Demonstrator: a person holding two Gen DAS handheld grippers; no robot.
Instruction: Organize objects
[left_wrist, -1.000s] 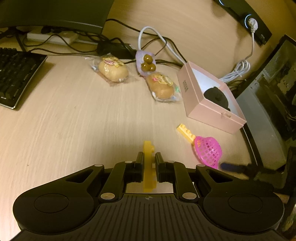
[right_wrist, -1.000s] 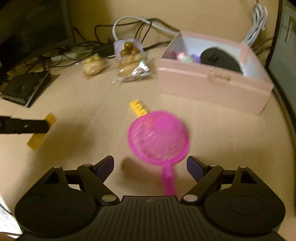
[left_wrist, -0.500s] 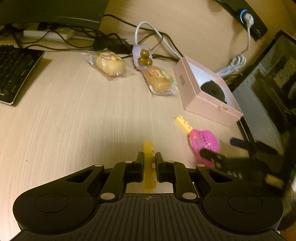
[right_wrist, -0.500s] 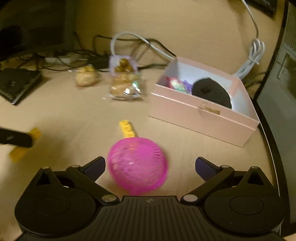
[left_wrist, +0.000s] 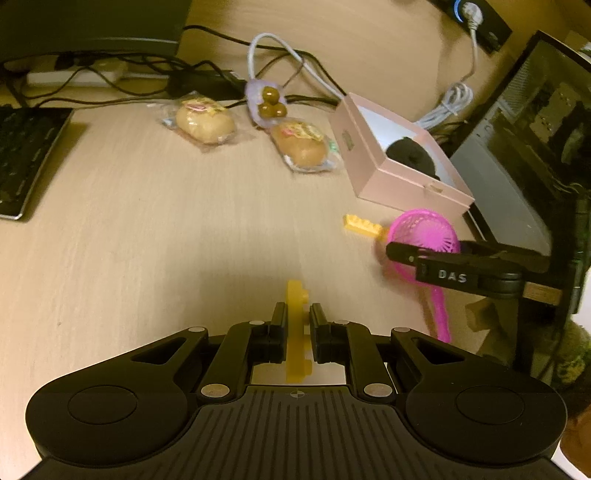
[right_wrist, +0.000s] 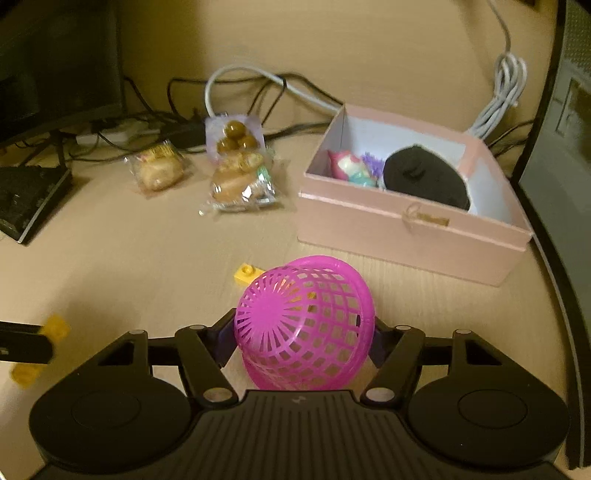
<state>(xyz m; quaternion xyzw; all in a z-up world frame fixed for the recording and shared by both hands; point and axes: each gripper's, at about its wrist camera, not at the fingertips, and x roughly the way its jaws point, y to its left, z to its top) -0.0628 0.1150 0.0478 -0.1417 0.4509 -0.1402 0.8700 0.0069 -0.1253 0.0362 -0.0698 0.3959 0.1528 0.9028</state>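
My left gripper (left_wrist: 298, 314) is shut on a yellow toy brick (left_wrist: 295, 295), held on edge just above the desk. A pink plastic strainer (right_wrist: 303, 325) sits bowl-first between the fingers of my right gripper (right_wrist: 301, 339). Its jaws are closing, and both pads touch the bowl's sides. In the left wrist view the strainer (left_wrist: 424, 232) shows with its handle pointing toward the desk's near edge. A second yellow brick (right_wrist: 247, 274) lies flat just beyond the strainer. Behind it stands an open pink box (right_wrist: 406, 236) holding a black round thing and small colourful toys.
Two wrapped buns (left_wrist: 205, 123) (left_wrist: 303, 146) and a packet of brown balls (left_wrist: 267, 101) lie at the back of the desk. A keyboard (left_wrist: 26, 155) is at the left, with cables and a monitor behind. A computer case (left_wrist: 535, 147) walls off the right.
The right gripper moved in over the strainer, opened wide, then closed onto its bowl. The left gripper kept its grip on the yellow brick and barely moved.
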